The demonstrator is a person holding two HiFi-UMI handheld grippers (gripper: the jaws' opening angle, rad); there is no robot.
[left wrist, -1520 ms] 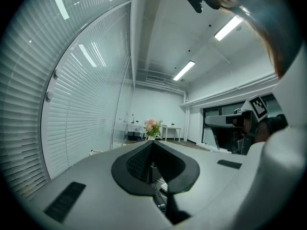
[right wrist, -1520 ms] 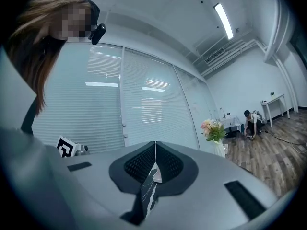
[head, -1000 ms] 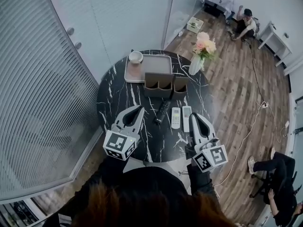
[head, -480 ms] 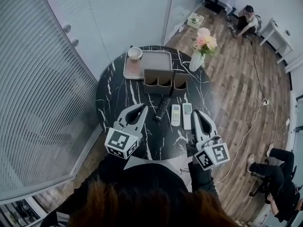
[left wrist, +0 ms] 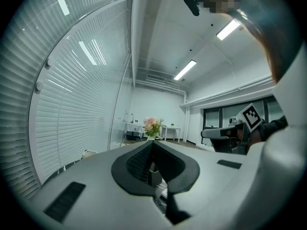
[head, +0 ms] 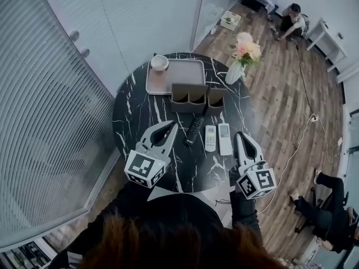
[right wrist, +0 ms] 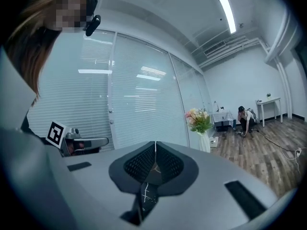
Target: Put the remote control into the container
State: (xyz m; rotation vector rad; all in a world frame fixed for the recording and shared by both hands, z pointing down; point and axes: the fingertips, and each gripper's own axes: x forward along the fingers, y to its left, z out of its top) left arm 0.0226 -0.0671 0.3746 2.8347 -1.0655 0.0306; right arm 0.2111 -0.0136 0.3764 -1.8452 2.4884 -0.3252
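Wood-plank floor [head: 280, 94] and slatted blinds [head: 50, 94] behind glass surround a round table [head: 134, 111] with a glossy black top veined in white like marble. At the far edge of the table lies a flat rectangular tray [head: 182, 74] with rounded corners, and a small round cup [head: 160, 63] stands at its left end. A pale vase [head: 233, 74] of pink and cream flowers [head: 247, 48] stands to the right of the tray. The container [head: 196, 98] is a brown box, open at the top and divided into several compartments, placed just in front of the tray. The black remote control [head: 194, 130], long and slim, lies flat on the table in front of the container, outside it, with its far end close to the front wall; contact cannot be confirmed. A white remote control [head: 210, 138] and a second white remote control [head: 224, 139] lie side by side to its right. The left gripper [head: 173, 126] sits just left of the black remote control, apart from it; its ribbed black jaws meet at the tips [left wrist: 153, 145] with nothing held. The right gripper [head: 240, 134] sits just right of the second white remote control; its jaws are fully closed [right wrist: 155, 145] and empty. A person [head: 291, 19] sits on the floor in the background.
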